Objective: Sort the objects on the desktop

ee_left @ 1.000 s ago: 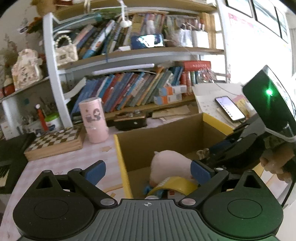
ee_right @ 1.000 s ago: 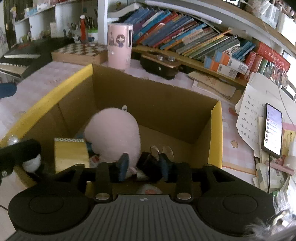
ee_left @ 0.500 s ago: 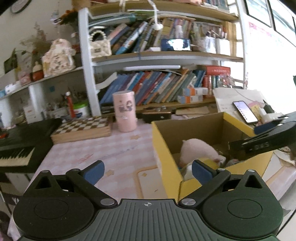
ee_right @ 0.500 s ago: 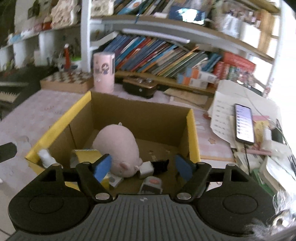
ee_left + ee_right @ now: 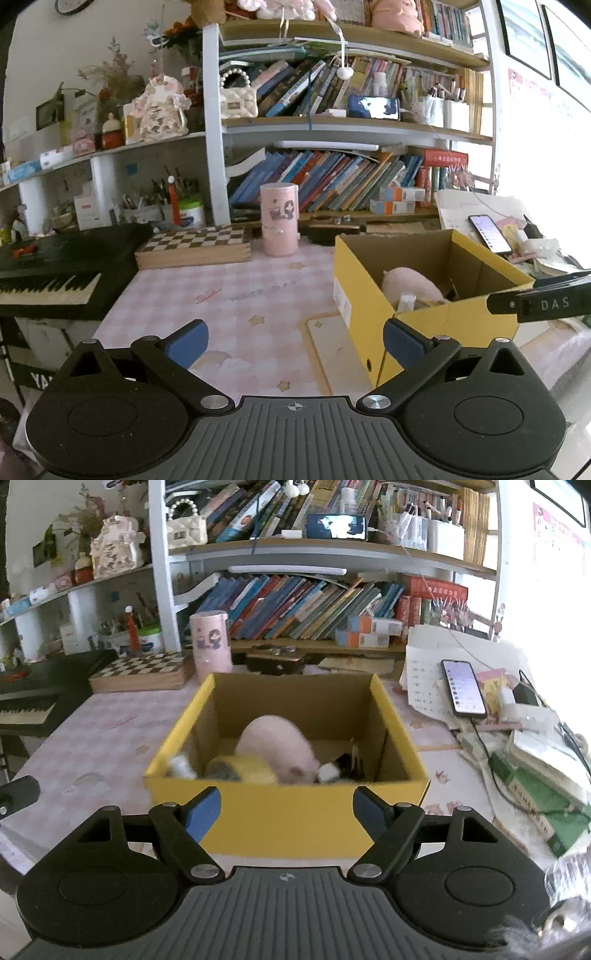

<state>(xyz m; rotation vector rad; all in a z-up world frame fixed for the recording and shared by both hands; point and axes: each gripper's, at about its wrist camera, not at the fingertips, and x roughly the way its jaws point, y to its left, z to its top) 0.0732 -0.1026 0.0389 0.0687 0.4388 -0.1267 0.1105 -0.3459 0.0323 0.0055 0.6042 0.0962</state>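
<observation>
A yellow cardboard box [image 5: 288, 812] stands on the pink checked desk [image 5: 229, 295]; it also shows in the left wrist view [image 5: 369, 295]. Inside lie a pink plush toy [image 5: 277, 749], a yellow tape roll [image 5: 247, 771] and small items, blurred. The plush also shows in the left wrist view [image 5: 410, 288]. My right gripper [image 5: 286, 810] is open and empty, in front of the box's near wall. My left gripper [image 5: 293, 341] is open and empty, above the desk left of the box. Part of the right gripper [image 5: 543, 304] shows at the right of the left wrist view.
A pink cylinder [image 5: 279, 225] and a chessboard box [image 5: 194, 245] stand behind the box. A keyboard [image 5: 48, 273] lies at the left. A phone [image 5: 463, 686], papers and books [image 5: 543, 760] lie at the right. Bookshelves rise at the back.
Both grippers have pulled back and up from the box. The right gripper, shut one second ago inside the box, has opened and left a small item there.
</observation>
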